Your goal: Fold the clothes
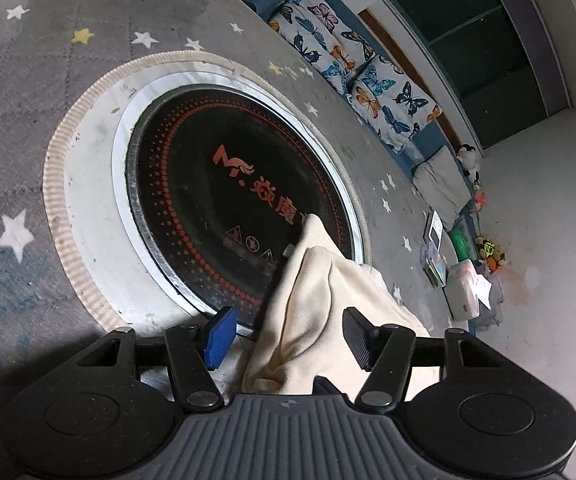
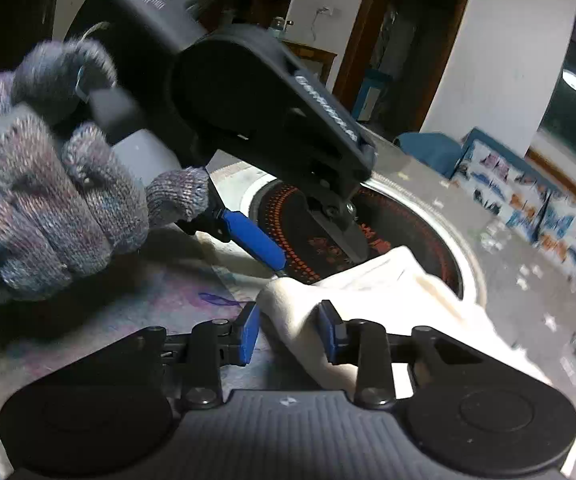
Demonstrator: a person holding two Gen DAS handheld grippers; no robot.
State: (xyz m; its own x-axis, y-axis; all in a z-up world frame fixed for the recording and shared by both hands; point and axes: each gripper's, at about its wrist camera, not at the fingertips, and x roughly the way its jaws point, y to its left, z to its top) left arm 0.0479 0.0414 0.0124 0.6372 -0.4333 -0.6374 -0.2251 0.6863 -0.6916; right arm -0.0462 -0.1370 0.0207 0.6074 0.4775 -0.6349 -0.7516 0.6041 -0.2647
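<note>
Watching the cream cloth [image 1: 328, 312] bunched on the hotplate's [image 1: 216, 184] rim, I see both the left gripper [image 1: 288, 338] and right gripper [image 2: 290, 330] spread around loose folds; closing now risks pinching several layers.

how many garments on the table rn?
1: a cream garment, draped over the near edge of the black induction cooktop, between the open left gripper fingers. More may be out of view.

Dim indoor light — right wrist view motion-blurred, left sharper; fisheye bends both edges, corners black
</note>
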